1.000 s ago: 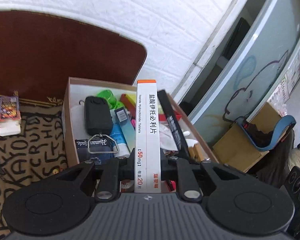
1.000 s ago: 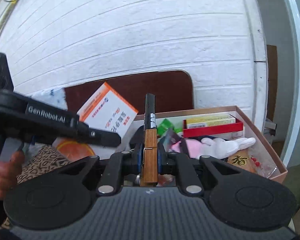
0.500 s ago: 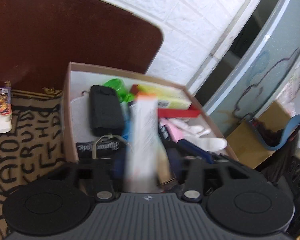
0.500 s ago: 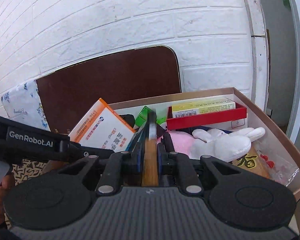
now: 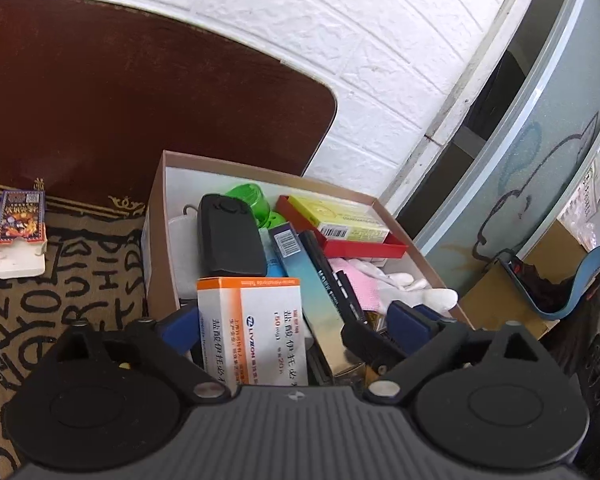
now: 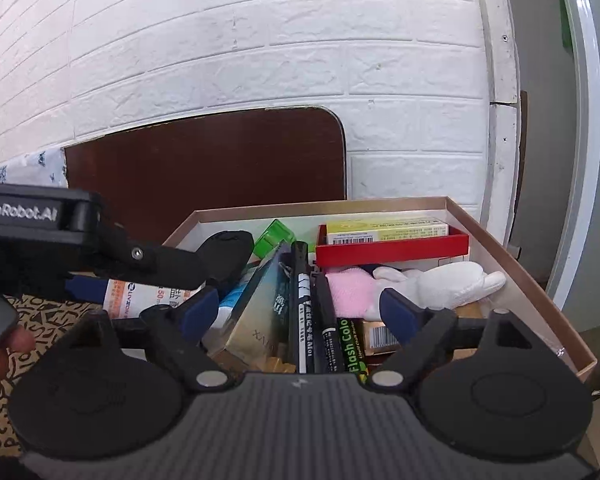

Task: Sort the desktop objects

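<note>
**Both jaws wide open over the box, one card pack left out on the bench**

Left gripper (image 5: 296,322): jaws spread wide, nothing pinched. The white and orange pill box (image 5: 256,332) sits right between them, face up, but neither pad seems to be touching it, so I'd say it's resting loose on top of the pile. Right gripper (image 6: 296,312): same deal, jaws wide apart and empty, hanging over the black marker (image 6: 303,304), which lies with its long axis pointing straight away from the camera, next to a second marker with green lettering (image 6: 350,344).

Going outward, the cardboard box (image 6: 540,280) is pretty full: black pouch (image 5: 230,236), green tub (image 5: 248,196), a red tray (image 6: 392,250) with a yellow packet (image 6: 386,227) in it, and a pink and white plush (image 6: 440,284).

The bit that matters for what's next, I reckon: the only thing visibly outside the box is the small card pack (image 5: 20,232) on the patterned cloth (image 5: 80,280). It lies off to the left of the box, well apart from it, long axis running roughly away from the camera. The left gripper is clearly the nearer one, so I'd swing that one over. The pack's end flap looks open, so grabbing across the short sides seems safer.
</note>
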`<state>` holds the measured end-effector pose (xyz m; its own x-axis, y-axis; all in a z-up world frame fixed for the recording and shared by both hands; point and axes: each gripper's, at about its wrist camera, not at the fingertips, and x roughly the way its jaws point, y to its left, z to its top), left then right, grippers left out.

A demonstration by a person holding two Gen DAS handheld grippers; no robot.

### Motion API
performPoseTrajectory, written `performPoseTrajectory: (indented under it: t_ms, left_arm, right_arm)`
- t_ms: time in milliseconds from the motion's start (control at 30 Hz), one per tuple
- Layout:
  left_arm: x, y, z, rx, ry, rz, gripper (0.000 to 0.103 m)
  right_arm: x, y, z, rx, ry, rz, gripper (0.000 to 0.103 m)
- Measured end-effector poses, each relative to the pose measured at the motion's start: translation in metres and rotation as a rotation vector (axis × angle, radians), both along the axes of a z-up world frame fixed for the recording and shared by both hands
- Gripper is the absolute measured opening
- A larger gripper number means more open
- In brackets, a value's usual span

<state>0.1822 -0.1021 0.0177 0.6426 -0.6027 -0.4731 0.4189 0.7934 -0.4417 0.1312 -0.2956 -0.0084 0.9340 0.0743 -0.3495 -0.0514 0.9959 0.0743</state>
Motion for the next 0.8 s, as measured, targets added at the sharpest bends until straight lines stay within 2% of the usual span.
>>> performPoseTrajectory:
  t_ms: [100,233,433,667,800]
  left_arm:
    - [-0.010,0.001,0.007,0.038,-0.047,0.068,0.103]
    - [-0.025,0.003,0.015,0.100,-0.123,0.137,0.103]
    - [-0.051,0.005,0.024,0.162,-0.216,0.207,0.103]
    - [-0.078,0.004,0.029,0.177,-0.210,0.224,0.103]
    - [-0.093,-0.001,0.028,0.223,-0.201,0.232,0.103]
  right_arm:
    - [-0.004,0.004,0.001,-0.036,-0.012,-0.015,0.101]
    - [-0.014,0.007,0.005,-0.075,-0.032,-0.029,0.101]
    - [-0.035,0.007,0.008,-0.082,-0.037,-0.061,0.101]
    - [-0.066,0.009,0.011,-0.101,-0.041,-0.093,0.101]
    - [-0.083,0.012,0.013,-0.117,-0.033,-0.118,0.101]
